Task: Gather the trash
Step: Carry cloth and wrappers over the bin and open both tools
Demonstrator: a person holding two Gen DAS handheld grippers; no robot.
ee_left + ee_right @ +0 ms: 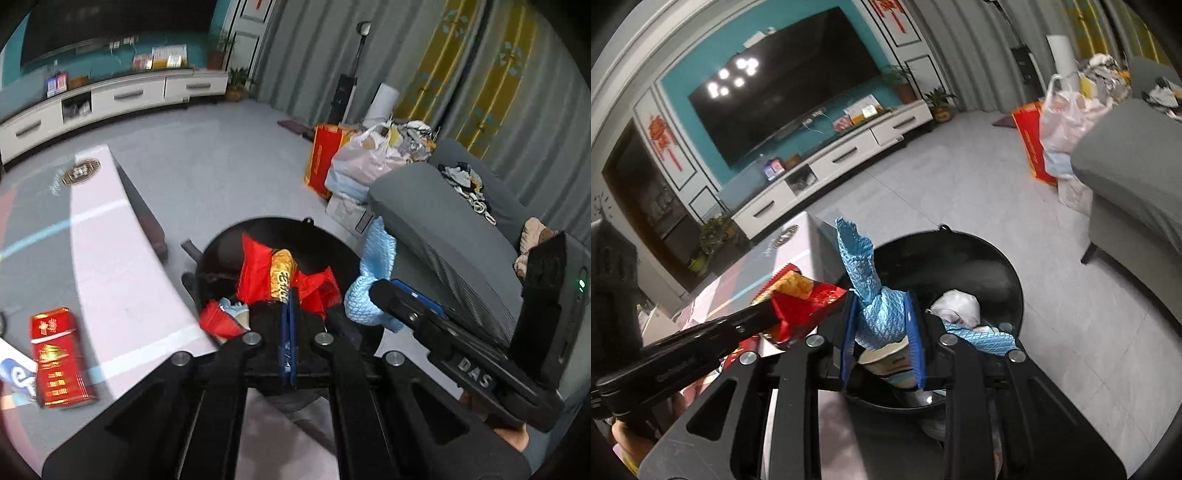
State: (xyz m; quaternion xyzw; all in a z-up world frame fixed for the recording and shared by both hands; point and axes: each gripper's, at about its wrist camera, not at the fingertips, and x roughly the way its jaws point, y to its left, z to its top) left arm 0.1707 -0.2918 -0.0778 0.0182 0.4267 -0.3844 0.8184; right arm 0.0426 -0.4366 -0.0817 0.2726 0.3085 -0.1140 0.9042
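Observation:
In the left wrist view my left gripper (289,297) is shut on a crumpled red and gold snack wrapper (258,266), held over a round black bin (266,222). More red wrappers lie inside the bin. To its right, my right gripper (382,291) is clamped on a light blue textured cloth (375,258). The right wrist view shows the right gripper (882,299) shut on the blue cloth (877,314), which sticks up above the pads, over the bin (993,254). The left gripper (770,314) comes in from the left with the red wrapper (809,306). A paper cup (886,360) and white crumpled paper (956,304) lie in the bin.
A low white table (110,258) stands left of the bin with a red cigarette box (57,354) on it. A grey sofa (443,221) is on the right, with bags (354,158) piled on the floor beyond. A TV cabinet (827,158) lines the far wall across the grey floor.

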